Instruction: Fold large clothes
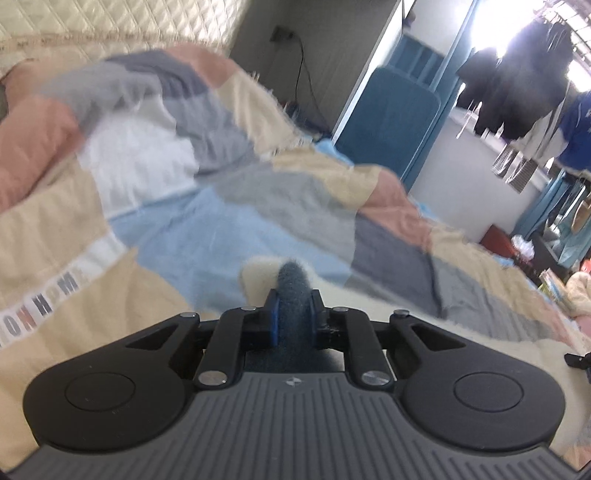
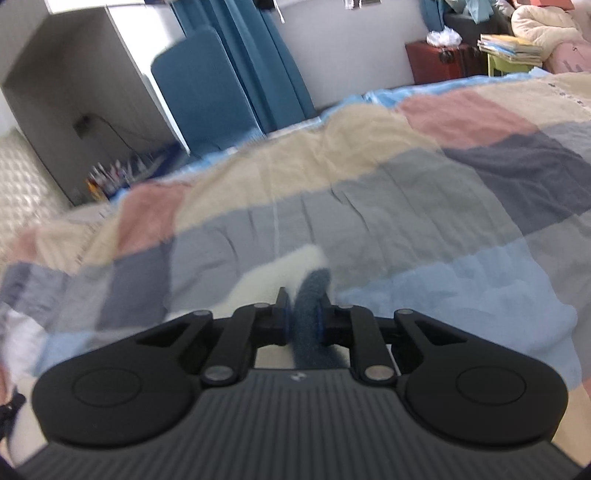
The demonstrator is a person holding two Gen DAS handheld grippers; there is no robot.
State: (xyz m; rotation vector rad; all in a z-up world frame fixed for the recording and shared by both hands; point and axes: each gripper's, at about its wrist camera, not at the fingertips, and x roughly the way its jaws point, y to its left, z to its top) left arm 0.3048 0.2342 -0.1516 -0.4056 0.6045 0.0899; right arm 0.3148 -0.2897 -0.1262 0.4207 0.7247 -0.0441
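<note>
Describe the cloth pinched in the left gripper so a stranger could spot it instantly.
Start at the big patchwork quilt of beige, pink, grey and pale blue blocks covering the bed. Just above the left gripper, a fuzzy dark teal fabric fold sticks up between the blue pads, the only dark, woolly thing there.

Blue curtains (image 2: 236, 48), white wall (image 2: 351, 44), bright window (image 1: 491, 26).

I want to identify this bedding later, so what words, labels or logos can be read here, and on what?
"HOME", seen upside down and blurred, on a white strip of the patchwork quilt; the letters beside it are unreadable.
Small logo on the gripper body: no readable text.
Stacked booklets: too blurred.
</note>
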